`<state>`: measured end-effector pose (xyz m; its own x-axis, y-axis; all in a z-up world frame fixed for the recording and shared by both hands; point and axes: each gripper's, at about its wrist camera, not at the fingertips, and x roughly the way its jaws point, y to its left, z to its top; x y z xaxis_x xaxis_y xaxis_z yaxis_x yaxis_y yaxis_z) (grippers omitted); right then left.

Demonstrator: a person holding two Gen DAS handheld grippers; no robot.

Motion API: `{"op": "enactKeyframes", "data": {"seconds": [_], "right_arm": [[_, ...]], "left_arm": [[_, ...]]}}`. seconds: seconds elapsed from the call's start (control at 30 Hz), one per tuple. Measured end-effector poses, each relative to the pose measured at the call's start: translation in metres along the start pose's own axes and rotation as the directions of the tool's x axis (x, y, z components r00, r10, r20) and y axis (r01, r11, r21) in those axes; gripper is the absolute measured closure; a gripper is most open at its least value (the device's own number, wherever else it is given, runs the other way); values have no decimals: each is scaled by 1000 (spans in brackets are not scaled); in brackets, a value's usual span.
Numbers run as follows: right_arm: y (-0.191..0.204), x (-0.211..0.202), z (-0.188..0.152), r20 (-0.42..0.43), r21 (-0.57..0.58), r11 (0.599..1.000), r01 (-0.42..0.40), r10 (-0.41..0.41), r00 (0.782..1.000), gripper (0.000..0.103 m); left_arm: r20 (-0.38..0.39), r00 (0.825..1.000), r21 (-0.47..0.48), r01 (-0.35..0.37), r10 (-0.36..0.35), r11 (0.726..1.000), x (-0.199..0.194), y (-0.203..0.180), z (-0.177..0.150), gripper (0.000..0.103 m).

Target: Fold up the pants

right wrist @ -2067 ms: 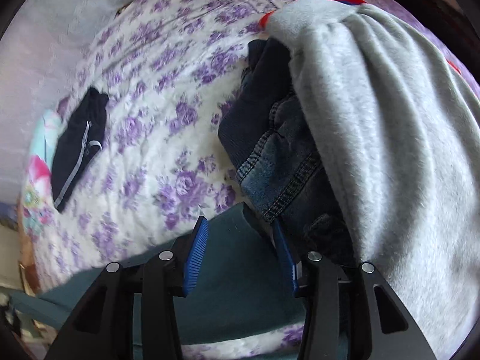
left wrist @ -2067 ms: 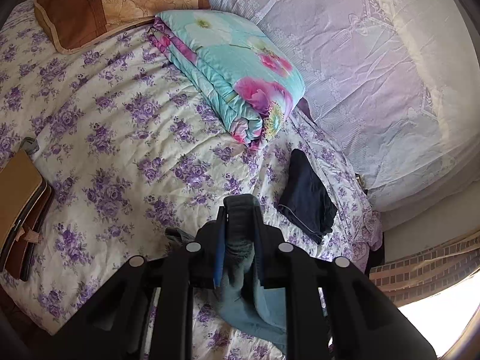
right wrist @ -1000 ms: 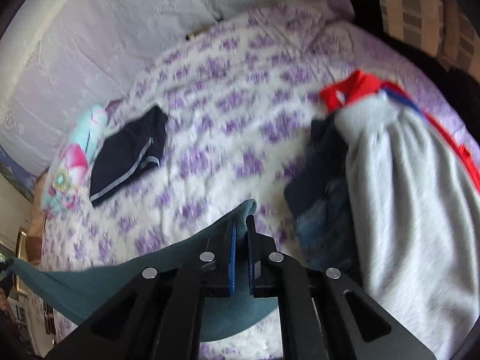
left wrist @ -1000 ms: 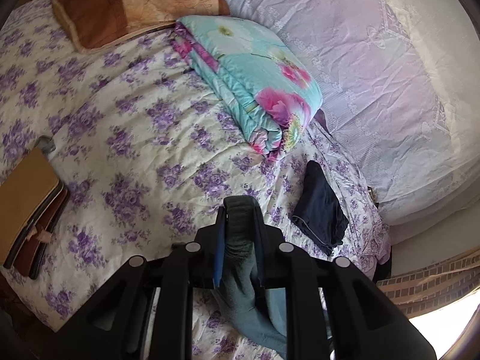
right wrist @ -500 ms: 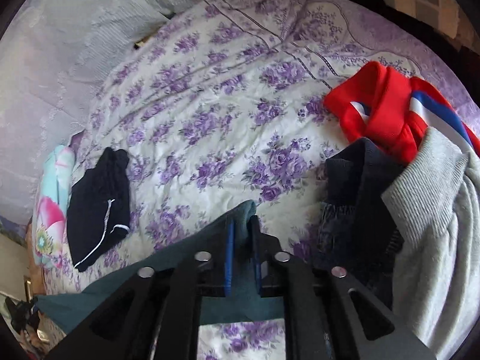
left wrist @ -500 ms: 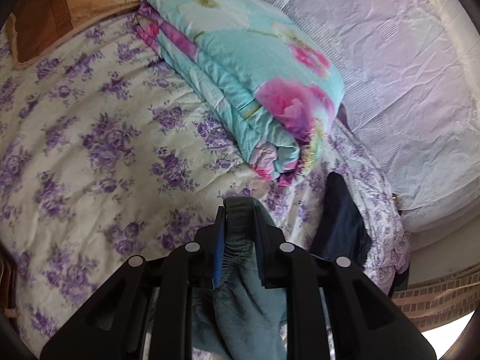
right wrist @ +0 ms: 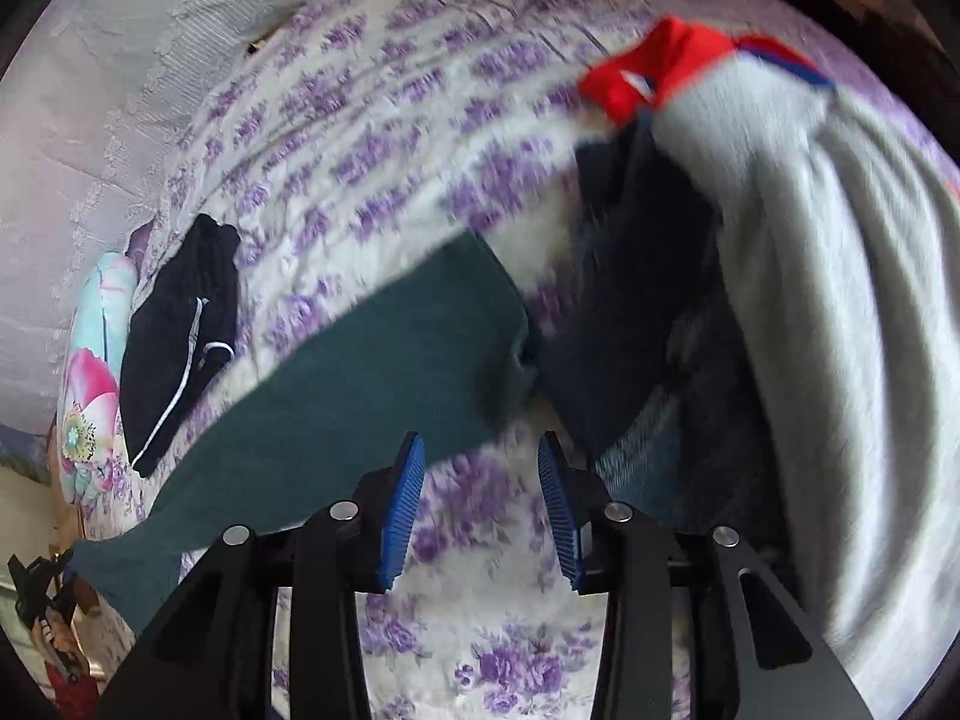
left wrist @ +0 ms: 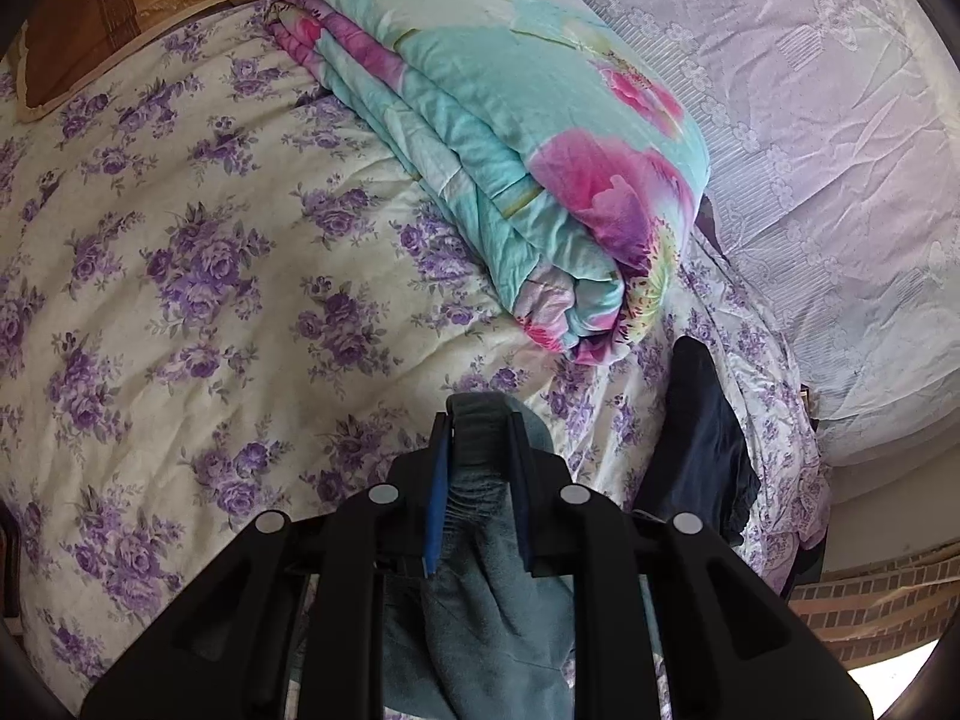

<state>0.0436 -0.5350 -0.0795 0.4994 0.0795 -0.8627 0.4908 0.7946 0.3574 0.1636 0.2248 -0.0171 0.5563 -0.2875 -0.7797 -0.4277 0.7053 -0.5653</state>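
Your left tool (left wrist: 477, 450) is clamped on a bunched edge of the teal pants (left wrist: 480, 612), which hang down behind its fingers. Your right tool (right wrist: 480, 480) stands wide apart with nothing in it, the pants (right wrist: 360, 384) stretched over the bed (right wrist: 372, 90) just ahead and to its left. That view is blurred, so the dark clothes (right wrist: 636, 300) under the grey garment (right wrist: 852, 300) on the right are hard to make out.

A bed (left wrist: 180, 276) in purple-flowered sheets fills the room; pale lace curtain (left wrist: 840, 150) at two o'clock, brick wall (left wrist: 870, 612) at four.
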Motion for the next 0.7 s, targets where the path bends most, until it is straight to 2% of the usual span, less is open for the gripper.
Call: {"op": "enactKeyframes", "data": {"seconds": [0.03,0.13,0.23,0.27,0.3,0.4,0.57,0.63,0.7], "right_arm": [[-2,4,-2,-1,11,1000,2,-2,1000,67],[-4,19,5,0,49,999,-20,20,1000,69],[-1,26,9,6,65,998,3,-4,1000,71],[1,25,10,24,58,998,1,-2,1000,76],[2,22,9,44,48,999,-8,5,999,100],[-1,1,5,102,48,998,-52,47,994,101],[5,-55,-6,171,-28,990,-137,140,975,101],[3,-68,-10,175,-30,987,-159,161,971,101],[-1,-74,-13,180,-17,986,-168,168,969,101]], "left_arm": [[3,1000,4,1,-1,1000,-3,-2,-1,86],[11,1000,11,7,-7,1000,-13,-7,-5,85],[24,1000,9,20,-20,1000,-24,-10,-10,85],[32,999,10,29,-30,1000,-30,-12,-13,85],[42,998,12,38,-38,999,-36,-13,-16,85],[76,996,15,53,-54,998,-56,-13,-23,86],[164,981,25,104,-107,994,-109,-6,-35,88],[139,985,39,99,-104,994,-114,-1,-42,86],[107,992,46,64,-69,997,-106,3,-49,82]]}}
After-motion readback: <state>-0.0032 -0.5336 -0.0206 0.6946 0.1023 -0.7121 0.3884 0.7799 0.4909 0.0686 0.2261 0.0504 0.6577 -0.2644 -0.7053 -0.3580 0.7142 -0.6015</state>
